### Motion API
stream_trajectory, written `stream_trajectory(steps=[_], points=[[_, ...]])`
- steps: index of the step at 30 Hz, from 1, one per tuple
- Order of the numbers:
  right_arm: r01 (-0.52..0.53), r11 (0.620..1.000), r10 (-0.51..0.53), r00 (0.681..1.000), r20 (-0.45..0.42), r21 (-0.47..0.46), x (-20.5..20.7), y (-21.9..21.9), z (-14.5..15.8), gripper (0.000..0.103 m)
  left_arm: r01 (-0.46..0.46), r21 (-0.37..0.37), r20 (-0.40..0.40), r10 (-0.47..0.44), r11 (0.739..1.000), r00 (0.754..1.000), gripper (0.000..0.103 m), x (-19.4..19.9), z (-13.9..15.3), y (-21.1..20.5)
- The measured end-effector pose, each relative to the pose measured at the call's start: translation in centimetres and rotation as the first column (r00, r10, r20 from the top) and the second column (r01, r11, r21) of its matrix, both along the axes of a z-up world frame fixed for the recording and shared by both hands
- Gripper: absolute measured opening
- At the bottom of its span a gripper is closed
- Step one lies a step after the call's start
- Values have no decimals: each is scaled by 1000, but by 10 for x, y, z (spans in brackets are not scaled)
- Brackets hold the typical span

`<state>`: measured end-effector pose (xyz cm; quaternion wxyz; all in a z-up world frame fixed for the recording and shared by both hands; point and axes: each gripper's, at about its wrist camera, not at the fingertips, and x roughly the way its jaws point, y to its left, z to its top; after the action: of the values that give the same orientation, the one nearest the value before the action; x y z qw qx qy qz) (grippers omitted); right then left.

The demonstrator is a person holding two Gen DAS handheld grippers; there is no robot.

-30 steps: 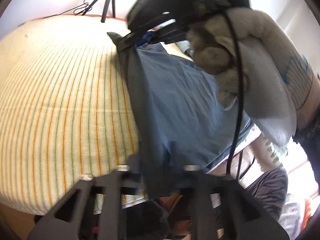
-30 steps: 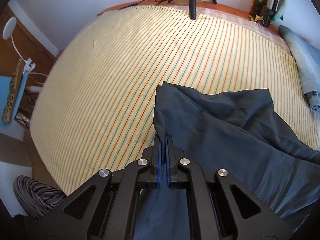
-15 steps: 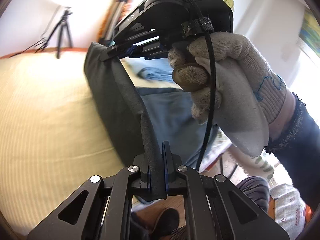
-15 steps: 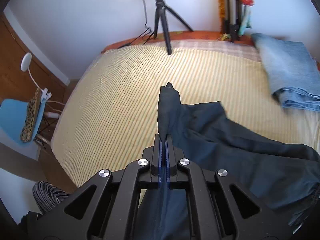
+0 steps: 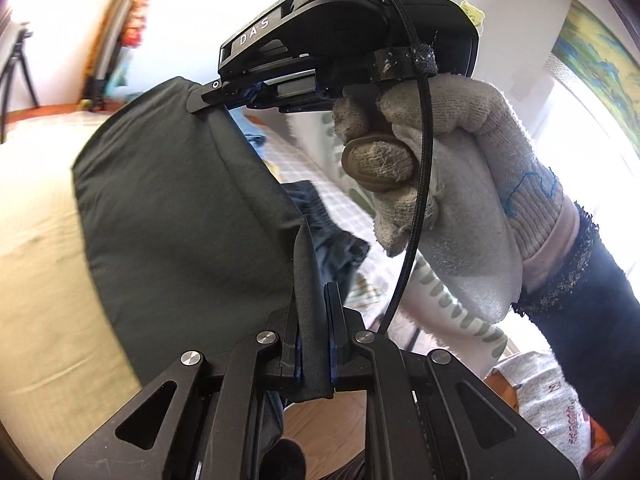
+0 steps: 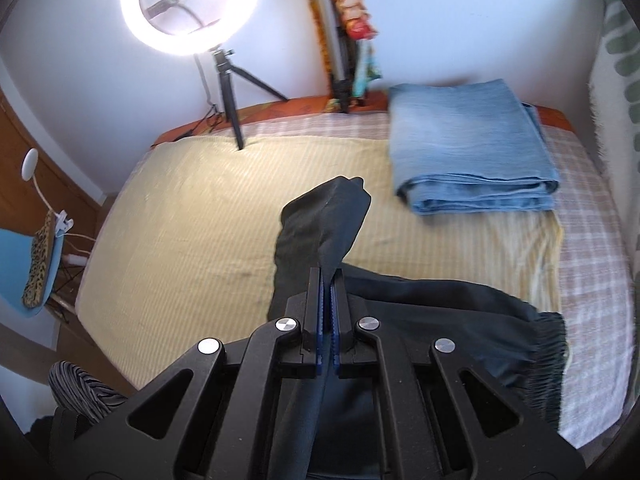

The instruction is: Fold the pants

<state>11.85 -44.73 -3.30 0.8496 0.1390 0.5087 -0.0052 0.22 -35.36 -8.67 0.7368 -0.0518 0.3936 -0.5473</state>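
- Hands first: we see the right hand (image 5: pixel 452 168) in a knitted work glove, wrapped around the handle of the right claw (image 5: pixel 208 98), which it holds high and roughly level in the left wrist view; a dark sleeve (image 5: pixel 600 320) covers the forearm.
- Right claw: closed tight on a fold of the dark pants (image 6: pixel 320 232), cloth pinched between its blue pads in its own view.
- Left claw (image 5: pixel 314 332): closed on another edge of the same pants, a narrow band of fabric squeezed between the pads.
- Pants: lifted between the two claws, stretched in a taut sheet in the left wrist view; the elastic waistband (image 6: pixel 548 352) lies on the bed (image 6: pixel 180 200) at lower right.
- Surroundings: striped yellow cover on the bed; folded blue jeans (image 6: pixel 472 148) at the far right side, well apart from the pants.
- Ring light (image 6: pixel 188 4) on a tripod stands at the far edge of the bed.
- Blue chair (image 6: pixel 28 272) beside the bed at left.
- Hanging cloth blocks much of the left wrist view of the bed.
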Motion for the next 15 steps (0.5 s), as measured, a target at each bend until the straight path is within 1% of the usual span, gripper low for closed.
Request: stream_trajectory(steps=[4, 8, 11, 15], points=[[31, 999, -32, 999, -9, -26, -9, -31, -1, 4, 38, -13, -19, -38, 999, 999, 7, 9, 4, -29], [34, 997, -36, 999, -25, -62, -14, -52, -1, 4, 79, -22, -31, -79, 997, 996, 7, 11, 2, -54], [27, 994, -32, 998, -45, -108, -20, -69, -1, 4, 110, -17, -31, -110, 994, 993, 7, 10, 0, -77], [32, 990, -41, 997, -64, -137, -28, -90, -4, 4, 143, -8, -31, -143, 990, 989, 7, 9, -4, -102]])
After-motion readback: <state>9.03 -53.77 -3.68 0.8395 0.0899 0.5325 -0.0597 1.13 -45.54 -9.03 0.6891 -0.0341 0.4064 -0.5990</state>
